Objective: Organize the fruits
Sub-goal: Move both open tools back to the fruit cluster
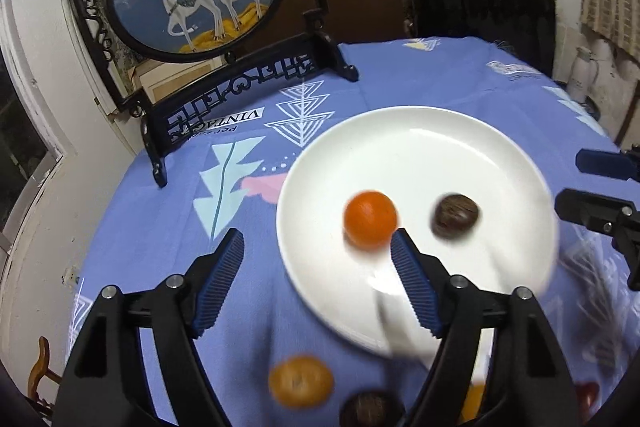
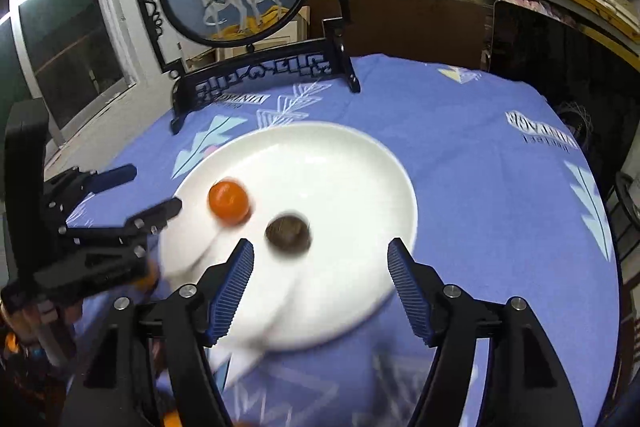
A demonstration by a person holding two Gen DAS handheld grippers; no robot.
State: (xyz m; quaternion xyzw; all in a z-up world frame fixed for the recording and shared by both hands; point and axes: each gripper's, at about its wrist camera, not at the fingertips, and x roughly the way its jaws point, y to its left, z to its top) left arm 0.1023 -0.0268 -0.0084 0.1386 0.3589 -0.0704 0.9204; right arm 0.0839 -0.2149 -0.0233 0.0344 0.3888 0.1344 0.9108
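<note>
Left wrist view: both claws released, two fruits on the white plate (image 1: pixel 420 131).
Left claw (image 1: pixel 318 247) spread wide with nothing between its pads, right pad over the plate rim beside the orange fruit (image 1: pixel 371 219); dark brown fruit (image 1: pixel 456 215) sits apart from it on the plate. Right claw (image 2: pixel 320 259) also spread and empty over the plate's near edge. Another orange fruit (image 1: pixel 301 381) and a dark fruit (image 1: pixel 370 409) lie off the plate on the blue cloth (image 1: pixel 168 227) covering the worktop, blurred.
</note>
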